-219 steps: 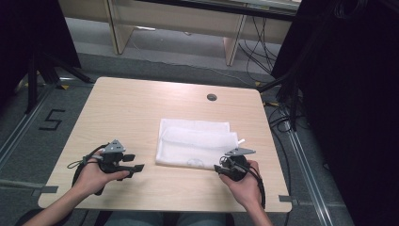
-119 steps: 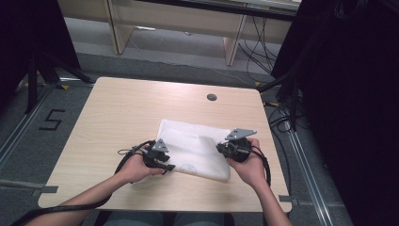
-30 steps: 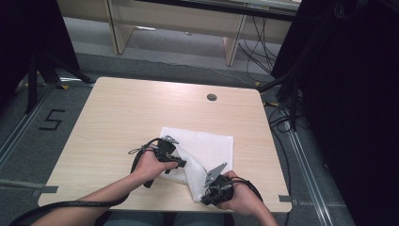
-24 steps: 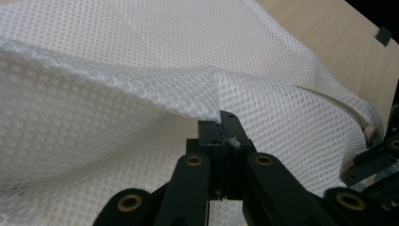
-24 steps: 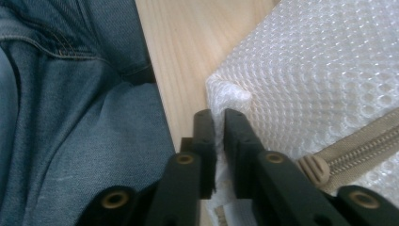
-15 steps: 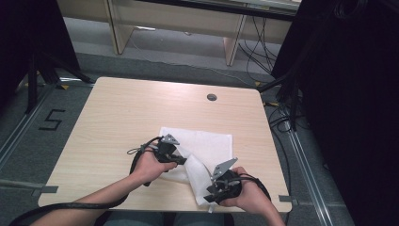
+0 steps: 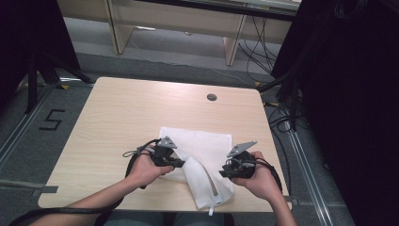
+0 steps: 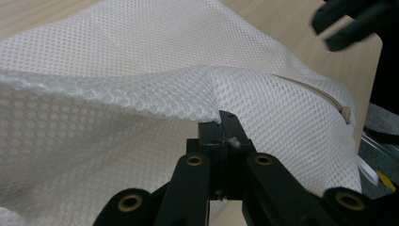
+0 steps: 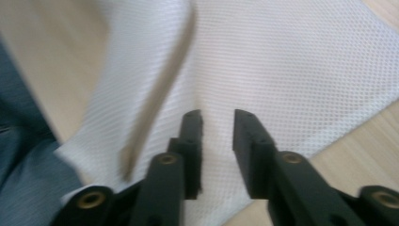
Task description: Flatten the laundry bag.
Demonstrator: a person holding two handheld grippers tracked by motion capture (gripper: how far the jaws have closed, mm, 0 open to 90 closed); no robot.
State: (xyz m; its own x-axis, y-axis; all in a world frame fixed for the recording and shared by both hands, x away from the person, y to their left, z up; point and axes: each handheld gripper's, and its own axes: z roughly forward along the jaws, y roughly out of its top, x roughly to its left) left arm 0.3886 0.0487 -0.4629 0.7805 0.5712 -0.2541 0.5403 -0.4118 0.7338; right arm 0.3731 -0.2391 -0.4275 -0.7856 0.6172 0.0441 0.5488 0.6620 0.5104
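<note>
Pinching a fold of the white mesh bag [image 8: 141,94], the left gripper [image 8: 220,129] holds firm; at three o'clock, the right gripper [image 9: 217,117], closing lately, stands parted, grasping nothing.

High view overhead; gripper views close, sharing mesh bag [image 7: 207,165].

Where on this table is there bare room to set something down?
Bare wood runs along the far edge around the small round hole and down the left side of the table. The near middle is crowded by the white mesh bag and both hands.
</note>
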